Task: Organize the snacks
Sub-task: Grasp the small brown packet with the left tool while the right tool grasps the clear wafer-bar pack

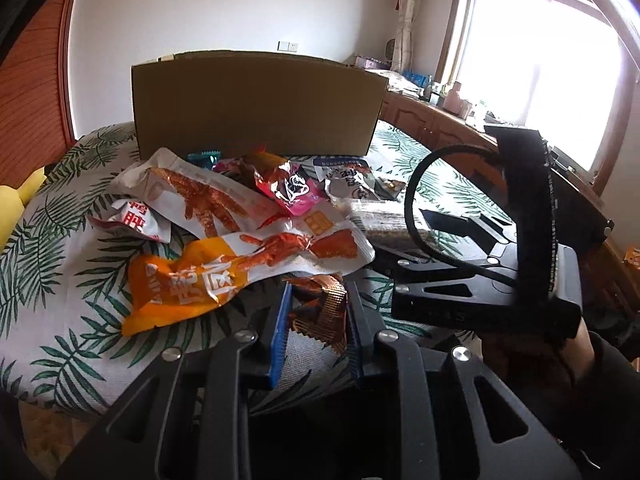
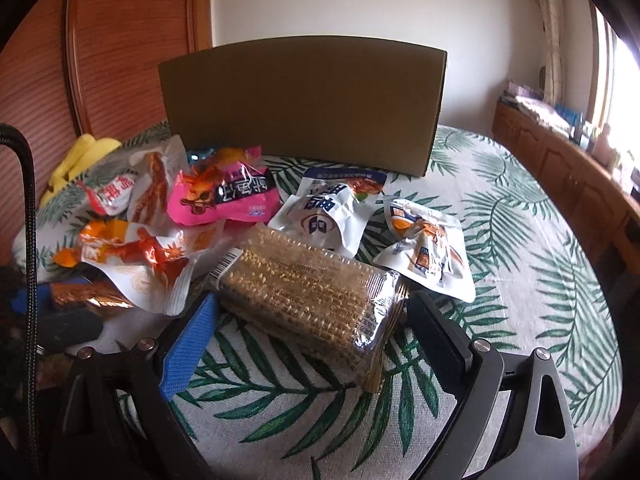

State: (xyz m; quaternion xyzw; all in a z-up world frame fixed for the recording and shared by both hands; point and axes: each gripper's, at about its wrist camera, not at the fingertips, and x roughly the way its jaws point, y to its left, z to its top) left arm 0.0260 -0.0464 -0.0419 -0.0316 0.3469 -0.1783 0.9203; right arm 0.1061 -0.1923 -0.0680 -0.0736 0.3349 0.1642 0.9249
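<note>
Snack pile sits on a bed with a leaf-print cover [image 2: 500, 240], all of it on the near side of a cardboard box [image 2: 300, 104]. The box stands at the far edge of the pile; its inside is hidden from both views, so whether anything is packed yet cannot be told.

Left gripper [image 1: 316, 320]: fingers closed in on a small copper-foil packet [image 1: 320, 312], blue pads touching both sides. The packet lies low at the near edge of the pile, just under the orange-and-white chicken-feet bag [image 1: 240, 264]. Whether it is lifted off the cover is unclear.

Right gripper [image 2: 308, 320]: fingers wide apart, straddling a clear-wrapped cracker pack [image 2: 304, 284] that rests on the cover. Left pad is just beside the pack's corner; right finger stands off it. Not yet gripped.

Loose, ungathered:
- pink pouch [image 2: 228, 200], far left of the cracker pack
- two white-and-blue pouches [image 2: 332, 212] and [image 2: 428, 252], right of the pile
- white-and-red bag [image 1: 140, 216] at the left

Judgement: early stage. Most snacks visibly remain outside the box; two pickups are just being set up, and every piece seen is left to sort.
</note>
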